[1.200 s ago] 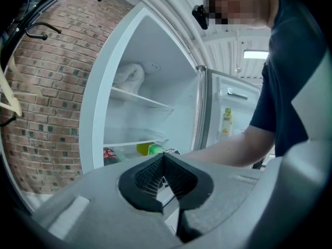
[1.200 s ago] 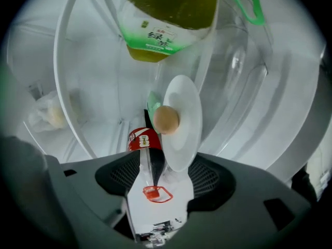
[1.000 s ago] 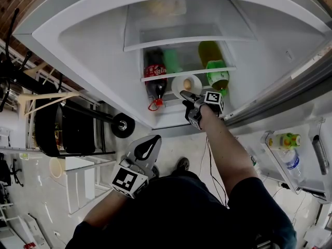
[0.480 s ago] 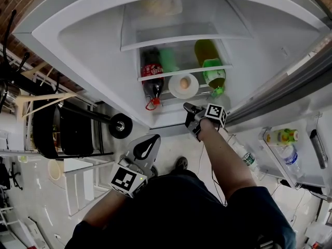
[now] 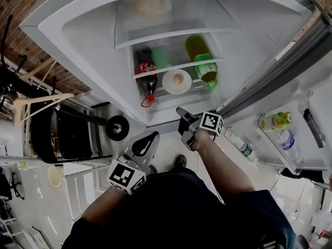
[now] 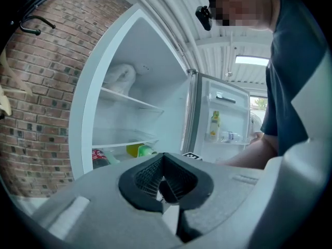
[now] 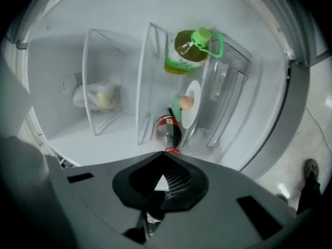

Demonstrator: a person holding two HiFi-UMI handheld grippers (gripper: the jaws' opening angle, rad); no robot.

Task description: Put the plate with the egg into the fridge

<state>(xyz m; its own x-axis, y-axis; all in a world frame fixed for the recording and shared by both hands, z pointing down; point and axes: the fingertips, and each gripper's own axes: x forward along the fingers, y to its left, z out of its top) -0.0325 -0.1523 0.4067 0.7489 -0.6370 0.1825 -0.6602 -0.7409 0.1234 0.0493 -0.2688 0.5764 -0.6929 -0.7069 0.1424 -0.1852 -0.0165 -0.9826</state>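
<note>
Fingers (image 7: 182,184) of the right gripper (image 5: 182,117) are pressed together with nothing between them. The jaws have just been closing on air. The left gripper (image 5: 150,139) is likewise closed and empty, and is held low by the torso.

Plate (image 5: 167,85) with the egg (image 5: 178,79) is found inside the fridge (image 5: 78,40). It is set on the shelf between the cola bottle (image 5: 146,75) and the green-capped bottle (image 5: 203,69). No contact with either gripper is seen.

Key relation: the plate lies straight ahead of the right fingertips, deeper in the cabinet and well apart from them. The right gripper is placed outside the fridge's front edge. In the right gripper view the plate is framed just beyond the closed tips. It is round, so no long axis has to be lined up.

Placement is judged done. What is left is probably the door (image 5: 306,92) — it is swung open on the right, with its edge running near the right gripper. The right hand is the nearer one by far; the left gripper is kept well apart, across the body. A push on the outer face would likely be needed, so the door's edge would have to be rounded first, and the door-shelf bottles (image 5: 284,140) should not be knocked.
</note>
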